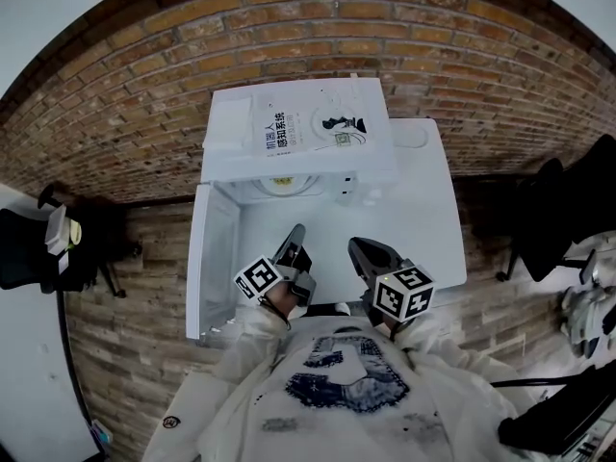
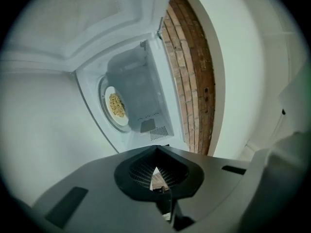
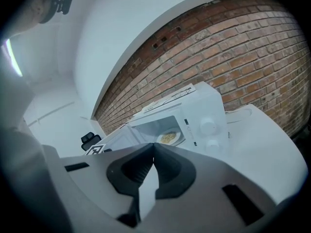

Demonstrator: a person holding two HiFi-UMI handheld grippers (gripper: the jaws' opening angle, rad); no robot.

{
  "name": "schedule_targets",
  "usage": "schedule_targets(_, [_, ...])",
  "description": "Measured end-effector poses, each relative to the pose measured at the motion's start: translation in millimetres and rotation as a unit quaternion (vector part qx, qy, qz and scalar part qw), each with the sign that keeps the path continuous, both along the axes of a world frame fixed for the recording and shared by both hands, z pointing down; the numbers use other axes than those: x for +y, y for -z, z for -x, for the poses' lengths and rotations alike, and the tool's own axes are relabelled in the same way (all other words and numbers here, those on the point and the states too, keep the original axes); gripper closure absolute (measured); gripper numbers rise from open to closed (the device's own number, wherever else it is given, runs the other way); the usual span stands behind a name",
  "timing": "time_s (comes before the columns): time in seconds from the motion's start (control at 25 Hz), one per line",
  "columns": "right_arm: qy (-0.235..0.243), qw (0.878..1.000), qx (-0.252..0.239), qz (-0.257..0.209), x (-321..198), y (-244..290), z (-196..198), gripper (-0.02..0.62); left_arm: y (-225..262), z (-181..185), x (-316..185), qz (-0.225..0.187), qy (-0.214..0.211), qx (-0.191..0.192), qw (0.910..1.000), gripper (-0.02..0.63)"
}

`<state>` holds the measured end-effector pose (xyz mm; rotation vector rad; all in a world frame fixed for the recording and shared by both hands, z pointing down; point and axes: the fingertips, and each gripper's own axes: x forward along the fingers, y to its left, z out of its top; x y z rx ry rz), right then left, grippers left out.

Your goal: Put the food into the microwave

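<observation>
A white microwave (image 1: 298,142) stands on the white table (image 1: 423,239) with its door (image 1: 210,258) swung open to the left. Inside, on the turntable, sits a white plate of yellowish food (image 2: 116,106), also showing as the plate (image 3: 168,138) in the right gripper view and as a plate rim (image 1: 281,185) from above. My left gripper (image 1: 295,234) is in front of the open cavity, jaws shut and empty, tips (image 2: 156,148) meeting. My right gripper (image 1: 356,248) hovers beside it over the table, jaws shut with nothing held, tips (image 3: 153,145) together.
A printed booklet (image 1: 318,128) lies on the microwave's top. The control knobs (image 3: 208,126) are on the microwave's right side. A brick wall (image 1: 462,56) runs behind the table. Black chairs stand at left (image 1: 34,248) and right (image 1: 558,210).
</observation>
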<state>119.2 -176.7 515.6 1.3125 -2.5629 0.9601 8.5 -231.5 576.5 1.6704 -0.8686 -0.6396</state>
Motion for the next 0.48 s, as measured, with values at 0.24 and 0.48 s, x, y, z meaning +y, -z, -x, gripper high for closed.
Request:
schedule_targets(0.24, [0.015, 1.000, 0.003, -0.016, 15.1, 3.0, -0.6, 0.581, 23.3, 2.3, 22.8, -0.050, -0.003, -0.139, 0.9890, 0.600])
schedule_targets(0.48, [0.028, 0.999, 0.016, -0.031, 22.3, 4.5, 2.2, 0.581, 60.0, -5.0, 41.2, -0.117, -0.018, -0.252, 0.9605, 0.600])
